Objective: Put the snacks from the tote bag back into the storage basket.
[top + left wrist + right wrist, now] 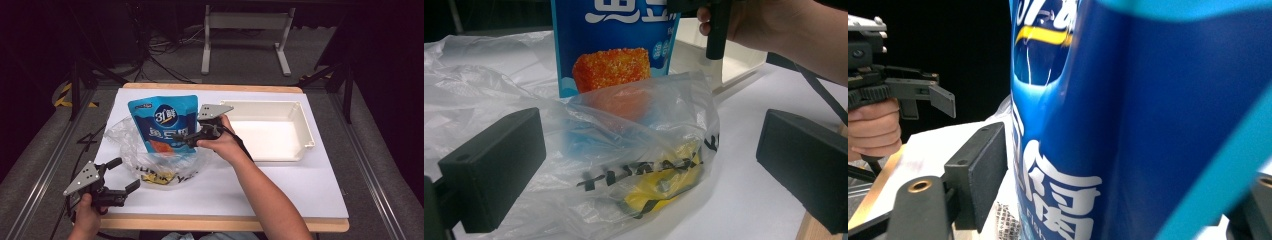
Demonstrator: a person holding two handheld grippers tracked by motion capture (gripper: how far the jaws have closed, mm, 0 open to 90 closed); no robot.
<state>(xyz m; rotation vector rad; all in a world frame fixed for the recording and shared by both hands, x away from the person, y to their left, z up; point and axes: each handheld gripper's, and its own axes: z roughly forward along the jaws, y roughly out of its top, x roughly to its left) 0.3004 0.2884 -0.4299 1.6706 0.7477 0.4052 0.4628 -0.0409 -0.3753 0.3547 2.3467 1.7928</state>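
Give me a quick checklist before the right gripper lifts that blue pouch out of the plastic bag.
1. Right gripper closed on blue pouch: cannot tell; jaws flank it.
2. Pouch bottom free of plastic bag: not ok, it sits inside.
3. Left gripper holding the bag down: not ok, open and apart from it.
4. White tray has room: ok.
5. Yellow packet clear of pouch: cannot tell.

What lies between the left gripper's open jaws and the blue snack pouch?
The clear plastic bag with a yellow item inside, seen in the left gripper view before the blue pouch.
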